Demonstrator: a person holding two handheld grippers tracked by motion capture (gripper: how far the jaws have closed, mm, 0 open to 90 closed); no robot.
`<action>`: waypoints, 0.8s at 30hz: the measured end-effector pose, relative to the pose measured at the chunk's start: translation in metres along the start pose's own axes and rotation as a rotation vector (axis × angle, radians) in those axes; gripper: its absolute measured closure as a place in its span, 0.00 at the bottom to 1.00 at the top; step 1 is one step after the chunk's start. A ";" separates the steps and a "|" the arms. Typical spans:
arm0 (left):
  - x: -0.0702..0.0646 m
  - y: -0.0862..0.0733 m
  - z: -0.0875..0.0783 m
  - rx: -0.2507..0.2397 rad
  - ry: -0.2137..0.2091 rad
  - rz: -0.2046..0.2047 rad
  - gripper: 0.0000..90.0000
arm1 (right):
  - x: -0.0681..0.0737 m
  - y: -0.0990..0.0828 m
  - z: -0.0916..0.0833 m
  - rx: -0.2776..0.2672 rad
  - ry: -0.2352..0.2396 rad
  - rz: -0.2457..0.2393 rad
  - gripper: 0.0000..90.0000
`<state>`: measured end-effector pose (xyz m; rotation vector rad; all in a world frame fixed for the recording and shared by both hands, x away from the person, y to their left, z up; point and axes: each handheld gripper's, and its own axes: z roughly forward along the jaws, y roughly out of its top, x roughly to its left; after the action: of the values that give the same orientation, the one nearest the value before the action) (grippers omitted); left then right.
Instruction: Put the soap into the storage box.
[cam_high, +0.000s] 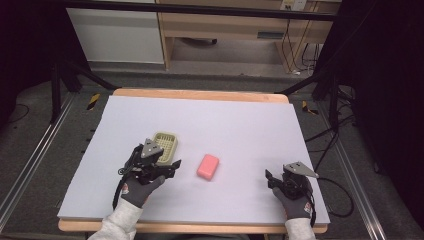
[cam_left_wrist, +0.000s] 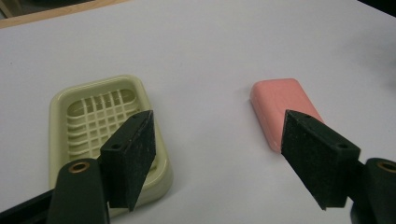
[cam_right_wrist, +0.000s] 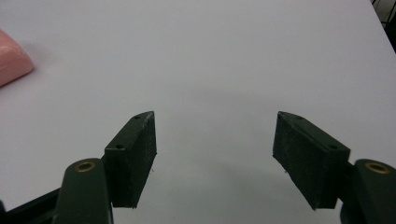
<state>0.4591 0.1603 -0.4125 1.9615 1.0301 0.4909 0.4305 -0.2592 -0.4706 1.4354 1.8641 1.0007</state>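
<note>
Both gloved hands' tools sit released: left hand-held gripper (cam_high: 172, 165) between pale green plastic soap dish (cam_left_wrist: 100, 112) and pink rounded soap bar (cam_left_wrist: 280, 105); right hand-held gripper (cam_high: 270, 177) over bare worktop (cam_high: 240, 125).

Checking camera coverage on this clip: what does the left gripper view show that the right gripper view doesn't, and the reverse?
The left gripper view alone has the pale green soap dish, empty, and the whole pink soap bar lying apart from it on the white sheet. The right gripper view alone adds a long bare stretch of sheet running to its right edge. Shared: each looks past its own open black fingers, nothing between them, and the right gripper view catches a corner of the bar.
</note>
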 end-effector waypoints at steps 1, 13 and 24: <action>0.000 0.000 0.000 0.000 0.000 0.000 0.29 | 0.000 0.000 0.000 0.000 0.000 0.000 0.34; -0.014 0.008 0.014 0.015 -0.013 0.025 0.28 | -0.001 0.000 0.000 0.000 -0.001 -0.001 0.34; -0.022 0.014 0.025 0.027 -0.023 0.031 0.28 | -0.001 0.000 0.000 -0.002 -0.001 -0.003 0.34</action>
<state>0.4697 0.1259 -0.4149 2.0057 0.9980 0.4728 0.4307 -0.2600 -0.4703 1.4309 1.8637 1.0002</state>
